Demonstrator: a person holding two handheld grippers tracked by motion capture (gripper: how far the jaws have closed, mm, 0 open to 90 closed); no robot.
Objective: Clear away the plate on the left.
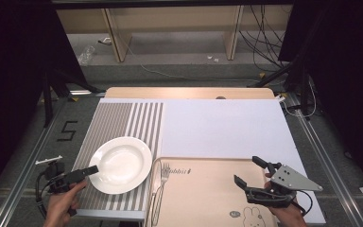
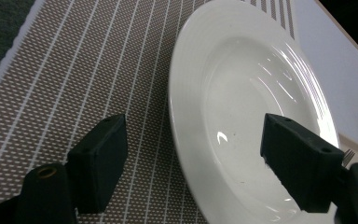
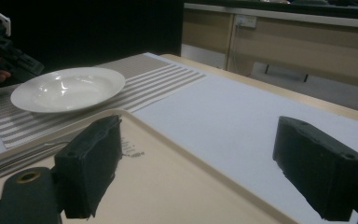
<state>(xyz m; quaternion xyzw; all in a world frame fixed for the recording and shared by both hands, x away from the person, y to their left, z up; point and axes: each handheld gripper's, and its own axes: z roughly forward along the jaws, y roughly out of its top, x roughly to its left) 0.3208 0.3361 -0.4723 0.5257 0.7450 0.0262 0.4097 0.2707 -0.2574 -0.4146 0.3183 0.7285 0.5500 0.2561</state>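
1. Two grippers are up, and I read the work in hand as taking the white plate, which sits on the striped placemat at the left of the table.
2. My left gripper is the nearer one by far: in the high view its tip lies at the plate's near-left rim, jaws spread wide and holding nothing.
3. In the left gripper view one jaw hangs over the placemat and the other over the plate's bowl, so the rim runs up between them. That straddle is what the coming move turns on; I judge a short push forward and a close would pinch the rim.
4. I cannot tell whether either jaw touches the plate yet.
5. My right gripper hovers wide and empty over the beige tray, well apart from the plate, which lies to its left beyond the fork.
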